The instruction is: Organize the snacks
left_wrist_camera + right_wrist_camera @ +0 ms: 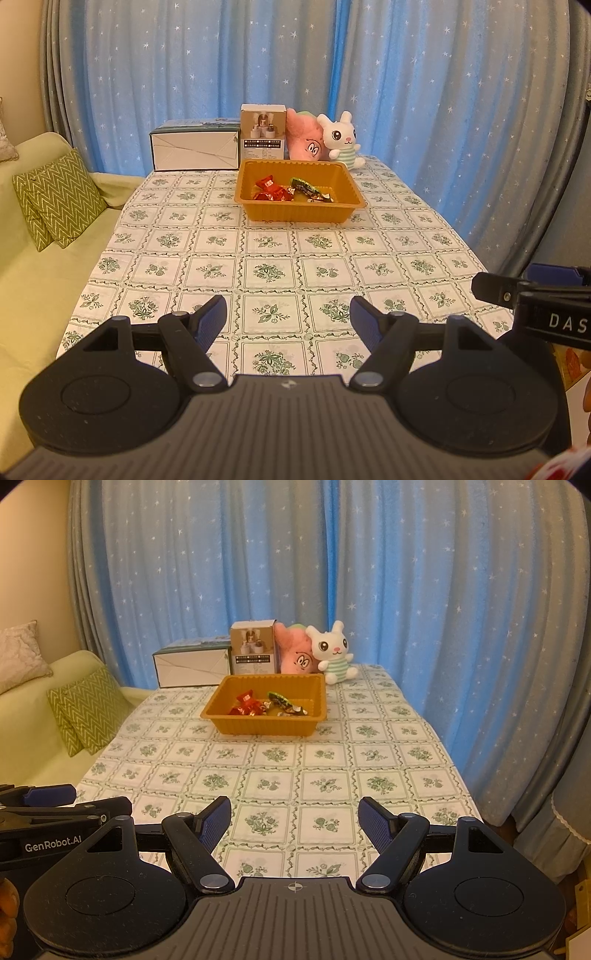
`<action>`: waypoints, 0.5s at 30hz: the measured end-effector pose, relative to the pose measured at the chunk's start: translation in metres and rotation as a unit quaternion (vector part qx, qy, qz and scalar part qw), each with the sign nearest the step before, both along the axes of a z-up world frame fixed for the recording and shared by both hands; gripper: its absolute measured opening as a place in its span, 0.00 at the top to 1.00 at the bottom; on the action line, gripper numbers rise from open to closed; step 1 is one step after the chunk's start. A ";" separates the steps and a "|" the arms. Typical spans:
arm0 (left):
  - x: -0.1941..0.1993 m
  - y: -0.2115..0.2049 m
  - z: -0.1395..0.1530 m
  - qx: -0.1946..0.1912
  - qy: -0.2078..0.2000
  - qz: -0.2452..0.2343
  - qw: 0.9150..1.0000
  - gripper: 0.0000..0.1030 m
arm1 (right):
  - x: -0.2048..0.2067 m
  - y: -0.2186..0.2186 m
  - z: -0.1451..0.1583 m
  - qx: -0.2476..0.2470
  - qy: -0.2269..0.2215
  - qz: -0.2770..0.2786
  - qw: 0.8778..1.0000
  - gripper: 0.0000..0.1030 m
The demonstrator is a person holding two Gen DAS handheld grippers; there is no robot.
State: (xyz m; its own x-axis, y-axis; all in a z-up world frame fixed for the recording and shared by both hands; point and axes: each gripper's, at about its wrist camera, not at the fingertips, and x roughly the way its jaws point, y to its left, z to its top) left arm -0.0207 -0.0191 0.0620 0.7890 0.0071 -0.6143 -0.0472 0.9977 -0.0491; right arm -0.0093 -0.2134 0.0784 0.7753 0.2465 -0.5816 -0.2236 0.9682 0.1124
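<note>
Toward the far end of the table (369,266), an orange tray (300,216) is sitting on the checked green-and-white cloth (295,775), and the snacks are lying inside it: red-wrapped candies (266,186) on the left and a green-and-dark wrapper (308,187) to the right of them, with the two groups nearly touching. Nothing is lying loose on the cloth between the tray and the grippers.

Behind the tray, a flat white box (195,149) is resting on its long side, a taller carton (263,132) is standing just beside it, and a pink plush (306,142) and a white rabbit (341,139) are leaning together at the right. Blue star-print curtains (406,590) are hanging behind everything. At the left, a pale green sofa (33,258) is carrying zigzag cushions (61,197).

Near the table's front edge, the left gripper (288,317) is hovering over the cloth with its jaws standing wide apart and nothing between them. Beside it, the right gripper (294,821) is hovering likewise, jaws spread wide and empty. Both are pointing toward the tray, well apart from it.
</note>
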 end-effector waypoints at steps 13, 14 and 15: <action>0.000 0.000 -0.001 -0.002 0.002 0.000 1.000 0.30 | 0.001 0.000 -0.001 0.000 0.002 0.002 1.000 0.27; 0.000 0.000 -0.001 -0.002 0.001 -0.001 1.000 0.30 | 0.001 0.000 -0.001 -0.001 0.001 0.002 1.000 0.27; 0.000 0.000 -0.001 -0.002 -0.001 -0.001 1.000 0.30 | 0.001 0.000 -0.001 -0.001 0.001 0.002 1.000 0.27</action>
